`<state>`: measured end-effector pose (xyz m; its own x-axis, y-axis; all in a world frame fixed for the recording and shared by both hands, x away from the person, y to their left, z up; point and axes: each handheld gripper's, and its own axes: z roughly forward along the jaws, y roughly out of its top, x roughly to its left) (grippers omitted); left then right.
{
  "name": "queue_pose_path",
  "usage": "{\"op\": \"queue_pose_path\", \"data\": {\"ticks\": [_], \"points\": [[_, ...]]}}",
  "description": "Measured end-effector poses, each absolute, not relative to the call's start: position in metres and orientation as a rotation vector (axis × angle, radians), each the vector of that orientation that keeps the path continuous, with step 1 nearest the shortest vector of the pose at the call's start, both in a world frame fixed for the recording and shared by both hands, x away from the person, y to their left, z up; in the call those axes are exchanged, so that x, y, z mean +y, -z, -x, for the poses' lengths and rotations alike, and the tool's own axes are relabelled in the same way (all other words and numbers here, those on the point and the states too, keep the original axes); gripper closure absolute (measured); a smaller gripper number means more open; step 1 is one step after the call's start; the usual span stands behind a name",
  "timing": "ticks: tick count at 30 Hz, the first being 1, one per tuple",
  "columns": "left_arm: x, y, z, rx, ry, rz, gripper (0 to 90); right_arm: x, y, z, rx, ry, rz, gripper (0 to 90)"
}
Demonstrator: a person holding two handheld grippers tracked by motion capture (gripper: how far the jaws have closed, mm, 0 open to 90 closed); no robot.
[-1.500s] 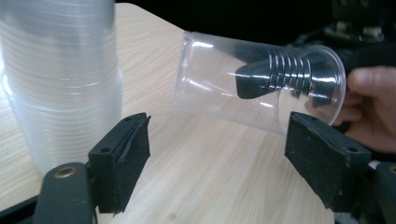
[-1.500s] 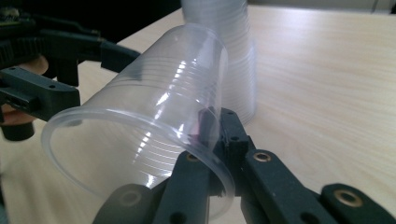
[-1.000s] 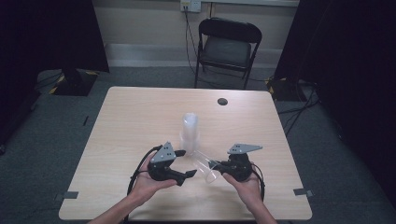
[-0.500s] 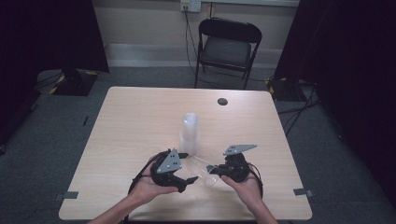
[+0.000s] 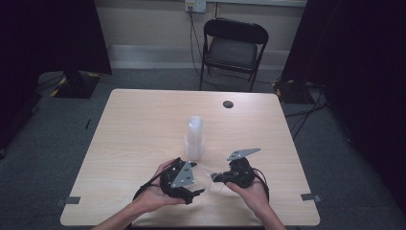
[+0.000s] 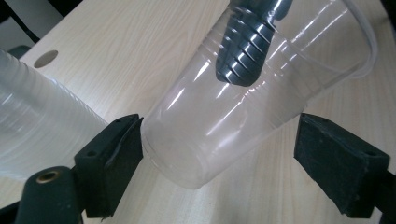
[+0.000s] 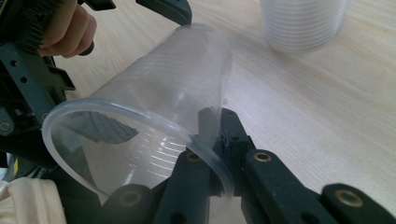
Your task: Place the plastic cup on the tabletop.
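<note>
Worktop [image 5: 143, 129]: pale wood, a dark round hole [image 5: 228, 104] near its far edge. It carries the cup stack and, at the near edge, both hands.

Stack [image 5: 194, 139]: clear plastic cups, nested and upright at mid-worktop, just beyond the tools. Its ribbed side lies just beside the left tool's jaw in the left gripper view [image 6: 37, 135].

Left tool [image 5: 191, 194]: jaws have just been opening and now stand wide. The cup's base lies between them. One pad sits at or very near the cup wall; the other stands well apart, so there is no grip.

Right tool [image 5: 216, 178]: jaws nearly closed, pinching the cup's rim wall, one jaw inside and one outside.

Cup [image 5: 210, 178]: single, clear, lying roughly level and off the worktop between the two tools, near the front edge, base toward the left tool. Close view: [image 7: 154, 116].

Step in hand, as judged: separating one cup and passing it to the right tool. To do it well:
- draw the left tool straight back off the base, with no sideways brush;
- keep the right pinch light, as thin plastic dents;
- keep clear of the stack.
</note>
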<state>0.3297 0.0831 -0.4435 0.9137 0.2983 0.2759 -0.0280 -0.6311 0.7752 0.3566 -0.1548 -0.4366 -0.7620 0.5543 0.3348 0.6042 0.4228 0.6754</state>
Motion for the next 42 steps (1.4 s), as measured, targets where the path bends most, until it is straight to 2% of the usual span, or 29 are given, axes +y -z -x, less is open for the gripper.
{"op": "queue_pose_path", "data": {"ticks": [13,29,31,42], "points": [[0.073,0.448,-0.323,0.109,-0.6,-2.253,15.8,-0.149,0.438,-0.36,-2.576,1.231,1.076,89.8],[0.065,0.453,-0.317,0.116,-0.575,-2.225,21.3,-0.14,0.441,-0.361,-2.537,1.252,1.103,89.4],[0.063,0.453,-0.315,0.099,-0.569,-2.227,24.2,-0.137,0.442,-0.361,-2.527,1.248,1.103,88.9],[0.061,0.45,-0.311,0.11,-0.54,-2.207,24.8,-0.13,0.445,-0.361,-2.467,1.223,1.143,89.3]]}}
